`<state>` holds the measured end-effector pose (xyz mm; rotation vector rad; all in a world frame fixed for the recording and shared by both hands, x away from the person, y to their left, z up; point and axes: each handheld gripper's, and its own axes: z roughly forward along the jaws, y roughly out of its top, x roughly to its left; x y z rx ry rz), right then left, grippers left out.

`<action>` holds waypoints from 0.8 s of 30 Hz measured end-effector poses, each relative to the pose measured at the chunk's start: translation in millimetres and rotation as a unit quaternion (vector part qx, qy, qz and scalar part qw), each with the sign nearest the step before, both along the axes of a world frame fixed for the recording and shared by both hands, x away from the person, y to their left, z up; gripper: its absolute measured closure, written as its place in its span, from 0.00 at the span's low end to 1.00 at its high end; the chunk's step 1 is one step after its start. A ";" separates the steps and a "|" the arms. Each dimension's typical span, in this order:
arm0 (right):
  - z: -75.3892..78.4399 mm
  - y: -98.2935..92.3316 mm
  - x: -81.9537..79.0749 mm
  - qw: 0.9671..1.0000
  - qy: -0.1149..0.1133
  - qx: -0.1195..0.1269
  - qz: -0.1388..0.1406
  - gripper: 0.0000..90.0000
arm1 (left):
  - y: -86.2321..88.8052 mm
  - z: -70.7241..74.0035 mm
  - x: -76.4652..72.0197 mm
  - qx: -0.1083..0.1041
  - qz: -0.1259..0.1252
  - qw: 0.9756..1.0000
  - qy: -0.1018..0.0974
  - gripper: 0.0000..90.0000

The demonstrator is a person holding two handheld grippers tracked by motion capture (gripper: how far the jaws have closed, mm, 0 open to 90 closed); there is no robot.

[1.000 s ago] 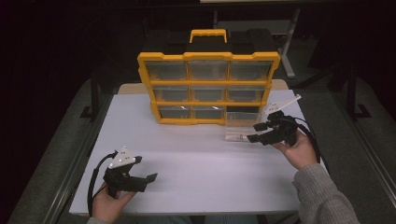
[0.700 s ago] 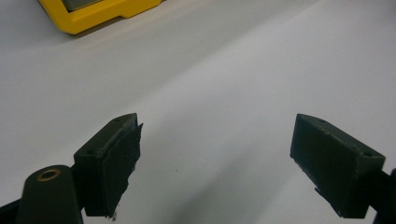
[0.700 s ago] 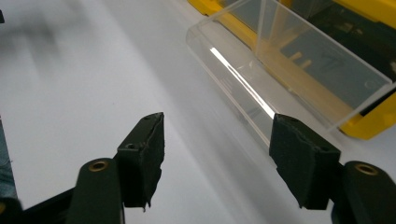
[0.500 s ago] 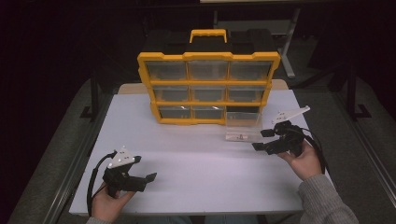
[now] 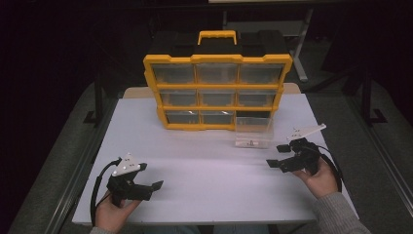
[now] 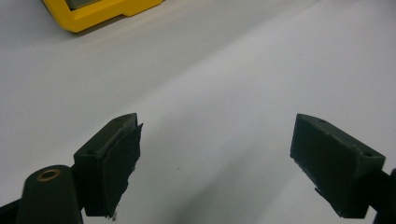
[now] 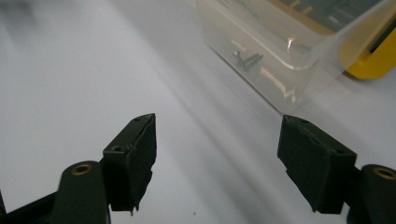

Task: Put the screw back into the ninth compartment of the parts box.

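Yellow organizer (image 5: 217, 92) stands upright at the back of the white counter (image 5: 209, 170), black handle on top. Three rows of three clear drawers. Bottom-right slot is vacant; its drawer is out.

That clear drawer (image 5: 253, 131) sits on the counter just in front of the organizer's bottom-right corner, touching or nearly touching it, can't tell which. In the right gripper view the drawer (image 7: 299, 42) holds a few small dark metal screws or pins near its front wall; exact count not readable. Contents of the drawers in the organizer: too small and hazy to tell from the high view.

Right gripper (image 5: 280, 155): held in the person's right hand at the counter's right side, near the drawer but apart from it, pointing left across the counter. Jaws have just been opening and stand wide apart, nothing between them. Right gripper view (image 7: 217, 154) confirms: bare counter in the gap, drawer ahead and to the upper right.

Left gripper (image 5: 153, 187): near the front-left edge of the counter, well apart from organizer and drawer. Jaws apart, nothing held. Left gripper view (image 6: 215, 163) shows bare counter between them, a corner of the organizer (image 6: 100, 11) at top left.
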<state>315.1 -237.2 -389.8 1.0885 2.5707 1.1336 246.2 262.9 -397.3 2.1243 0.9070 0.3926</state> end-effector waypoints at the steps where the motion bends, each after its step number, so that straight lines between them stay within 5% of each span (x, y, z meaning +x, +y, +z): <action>1: -1.8 -0.9 -0.9 1.000 0.000 0.000 -0.001 0.29 | 0.9 0.2 0.3 0.005 -0.002 1.000 0.000 0.17; 24: -29.2 -20.3 -26.7 0.999 0.009 0.015 -0.030 0.24 | 3.6 -3.7 -3.9 0.010 0.004 1.000 0.007 0.18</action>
